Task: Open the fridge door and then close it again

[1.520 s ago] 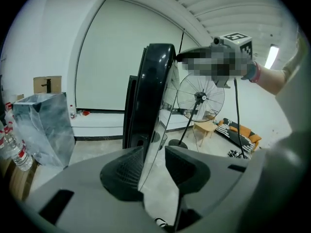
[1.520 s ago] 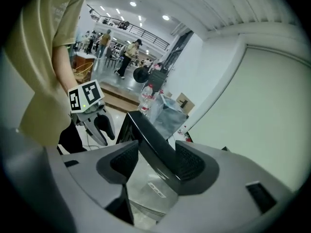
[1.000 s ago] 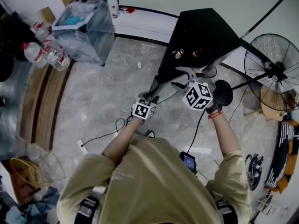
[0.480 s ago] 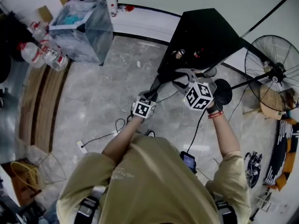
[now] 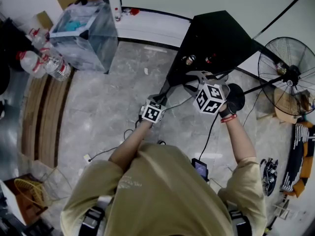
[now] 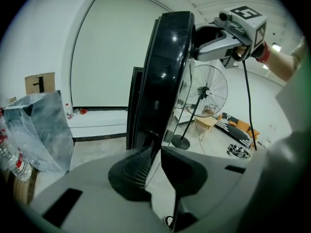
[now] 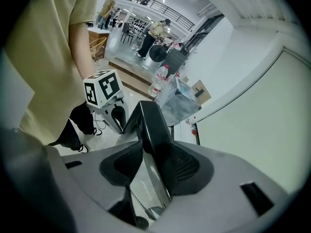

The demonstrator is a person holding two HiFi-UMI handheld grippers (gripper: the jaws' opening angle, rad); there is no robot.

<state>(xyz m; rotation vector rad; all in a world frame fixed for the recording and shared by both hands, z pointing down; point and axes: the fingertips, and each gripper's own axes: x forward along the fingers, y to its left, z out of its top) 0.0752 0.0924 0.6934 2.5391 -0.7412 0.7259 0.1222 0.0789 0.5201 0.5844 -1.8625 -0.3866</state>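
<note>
**Both grippers on the open fridge door's edge**

The black fridge (image 5: 219,33) stands against the white wall, and its fridge door (image 6: 165,72) is swung open towards the person.

In the left gripper view the door is seen edge-on, rising straight up from the jaw tips. The left gripper (image 6: 156,147) sits low on that edge. Its jaws are drawn nearly together, with only a thin slit between them. The tips pinch a thin black lip at the foot of the door, which lies against the ribbed left pad (image 6: 136,166).

The right gripper (image 7: 154,149) takes the door higher up, at its top edge. Its jaws are wider apart and closing. The thick black edge of the door runs between them, lying along the right pad (image 7: 182,166), with the left pad against the door's glossy face.

From the head view the two grippers are near each other, the left one lower and nearer the person. A pedestal fan (image 5: 288,75) stands to the right of the fridge.
</note>
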